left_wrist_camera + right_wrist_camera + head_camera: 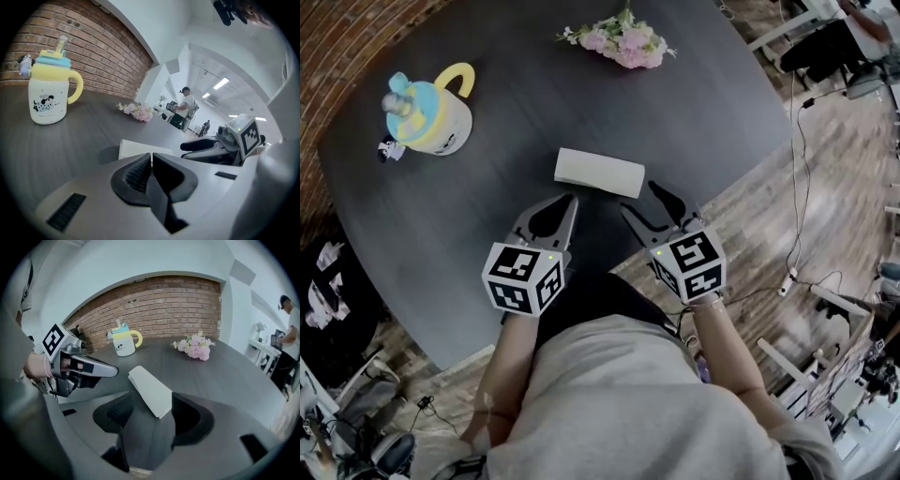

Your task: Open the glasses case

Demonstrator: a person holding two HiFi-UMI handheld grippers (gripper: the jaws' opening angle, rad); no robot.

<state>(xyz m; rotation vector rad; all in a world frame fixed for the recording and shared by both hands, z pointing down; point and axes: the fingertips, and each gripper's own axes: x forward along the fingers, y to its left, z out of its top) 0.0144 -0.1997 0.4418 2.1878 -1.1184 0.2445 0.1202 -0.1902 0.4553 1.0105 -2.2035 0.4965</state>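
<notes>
Glasses case (pixel 600 172), a plain white box with its lid down, lies flat on the dark, rounded tabletop (pixel 712 103), close to the edge where the person stands. The person (pixel 619 403), in a grey top, leans over that edge with a gripper in each hand, both pointing forward and down toward the case. The left gripper (pixel 570 200) hovers just short of the case's near long side, toward its left end. Its jaws are together with nothing between them. The right gripper (pixel 637 197) is by the case's right end with its jaws apart. From its own camera the near corner of the case shows in the gap, though neither pad looks to be pressing on it. Further back on the left stands a cup (pixel 431 112) with a yellow handle, a blue lid and a straw, upright and well apart from the case. Near the far edge lies a small bunch of pink flowers (pixel 623 39)
</notes>
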